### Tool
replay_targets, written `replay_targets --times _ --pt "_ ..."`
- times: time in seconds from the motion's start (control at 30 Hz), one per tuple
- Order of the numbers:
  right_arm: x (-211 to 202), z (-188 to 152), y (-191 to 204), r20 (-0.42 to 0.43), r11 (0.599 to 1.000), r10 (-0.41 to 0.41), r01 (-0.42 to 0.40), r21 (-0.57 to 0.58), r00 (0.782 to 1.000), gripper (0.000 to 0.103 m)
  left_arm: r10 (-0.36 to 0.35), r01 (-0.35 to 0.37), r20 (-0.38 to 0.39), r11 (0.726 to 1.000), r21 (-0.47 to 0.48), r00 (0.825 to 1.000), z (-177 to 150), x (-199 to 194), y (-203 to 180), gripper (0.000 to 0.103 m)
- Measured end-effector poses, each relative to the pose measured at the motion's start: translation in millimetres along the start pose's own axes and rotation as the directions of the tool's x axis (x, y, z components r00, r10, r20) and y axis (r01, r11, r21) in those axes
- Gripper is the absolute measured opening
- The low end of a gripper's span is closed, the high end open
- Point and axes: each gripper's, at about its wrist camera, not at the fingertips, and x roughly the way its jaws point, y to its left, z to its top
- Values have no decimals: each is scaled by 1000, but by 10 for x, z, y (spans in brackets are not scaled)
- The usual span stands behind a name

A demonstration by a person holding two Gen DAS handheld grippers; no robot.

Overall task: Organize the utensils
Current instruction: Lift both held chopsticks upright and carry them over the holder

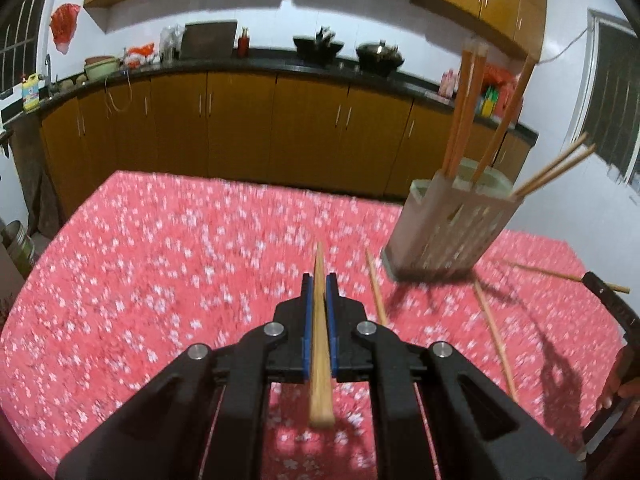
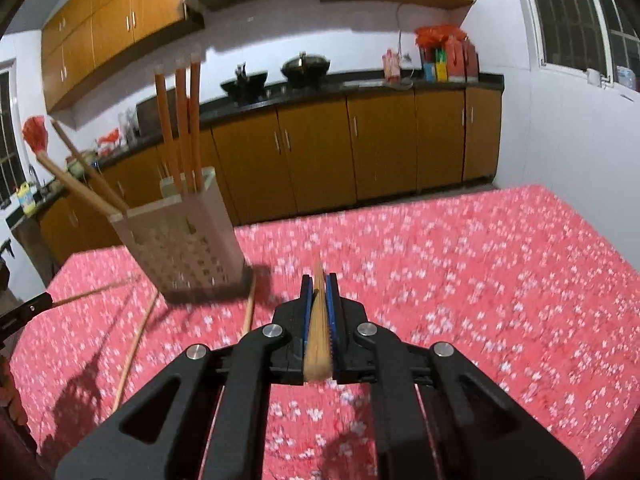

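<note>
My left gripper [image 1: 319,280] is shut on a wooden chopstick [image 1: 320,344] that runs lengthwise between its blue pads, above the red floral tablecloth [image 1: 160,260]. My right gripper [image 2: 319,280] is shut on another wooden chopstick [image 2: 318,340]. A beige perforated utensil holder [image 1: 452,228] stands to the right in the left wrist view and to the left in the right wrist view [image 2: 184,248]. It holds several chopsticks [image 1: 466,112]. Two loose chopsticks [image 1: 494,336] lie on the cloth near the holder's base. The right gripper's chopstick also shows at the left view's right edge [image 1: 568,278].
Wooden kitchen cabinets [image 1: 240,128] with a black countertop carrying woks [image 1: 378,56] and bottles run along the far wall beyond the table. A window [image 2: 576,12] is at the right. The table's far edge [image 2: 400,208] lies ahead of both grippers.
</note>
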Motion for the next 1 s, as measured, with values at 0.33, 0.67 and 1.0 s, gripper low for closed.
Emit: replay_targets --times 0.33,0.67,1.0 --pt "-144 236 62 82 999 35 -36 10 996 7 -36 32 125 999 33 991 382 -319 -129 8" --pt "-478 486 194 132 984 173 -175 3 976 7 -124 113 181 991 67 976 589 -600 -264 7" --pt "-892 861 431 243 941 334 -335 -39 911 7 -294 269 263 955 127 919 850 -1023 -664 7"
